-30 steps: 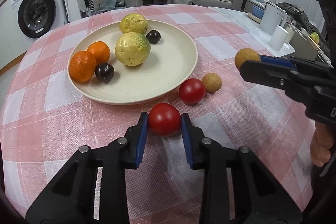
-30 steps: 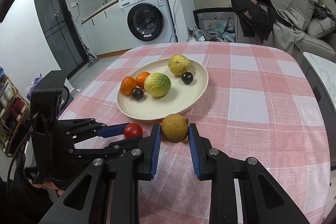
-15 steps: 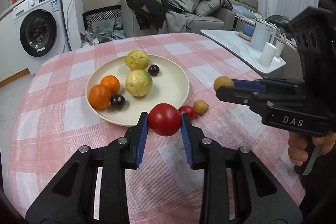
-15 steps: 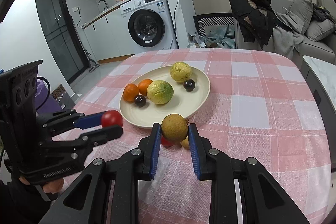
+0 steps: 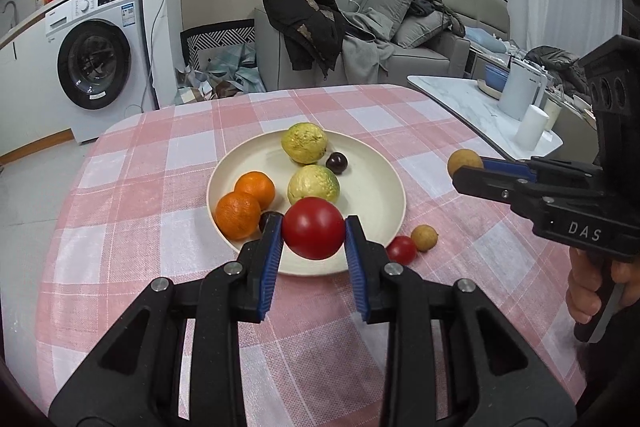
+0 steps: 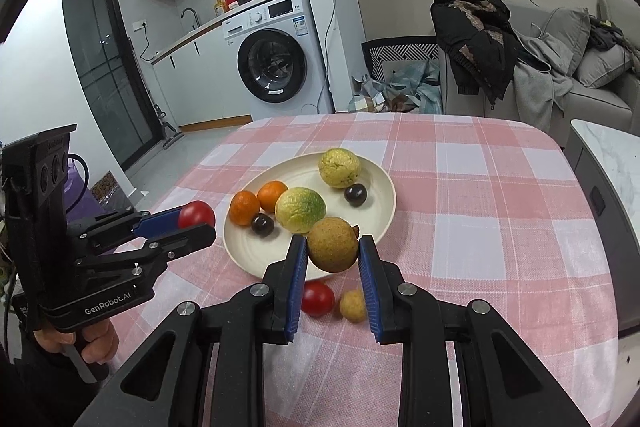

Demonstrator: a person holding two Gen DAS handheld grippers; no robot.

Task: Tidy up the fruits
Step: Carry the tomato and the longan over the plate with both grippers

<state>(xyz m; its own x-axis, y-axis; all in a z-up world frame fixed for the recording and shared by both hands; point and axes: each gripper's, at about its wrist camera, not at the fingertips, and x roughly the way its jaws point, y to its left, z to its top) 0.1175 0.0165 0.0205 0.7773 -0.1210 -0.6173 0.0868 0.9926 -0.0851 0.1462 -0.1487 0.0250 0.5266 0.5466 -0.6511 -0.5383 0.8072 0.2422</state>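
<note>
Red small tomato [image 6: 317, 298] and brown fruit [image 6: 353, 305] lie beside plate [image 6: 248, 259].

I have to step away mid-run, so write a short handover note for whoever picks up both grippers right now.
Left gripper: shut on a red tomato, held above the plate's near rim.
Right gripper: shut on a brown round fruit, also lifted.
Done: two oranges, two yellow-green fruits and two dark fruits sit on the plate.
Left: place both held fruits, then the small tomato and small tan fruit lying on the tablecloth beside the plate.
</note>
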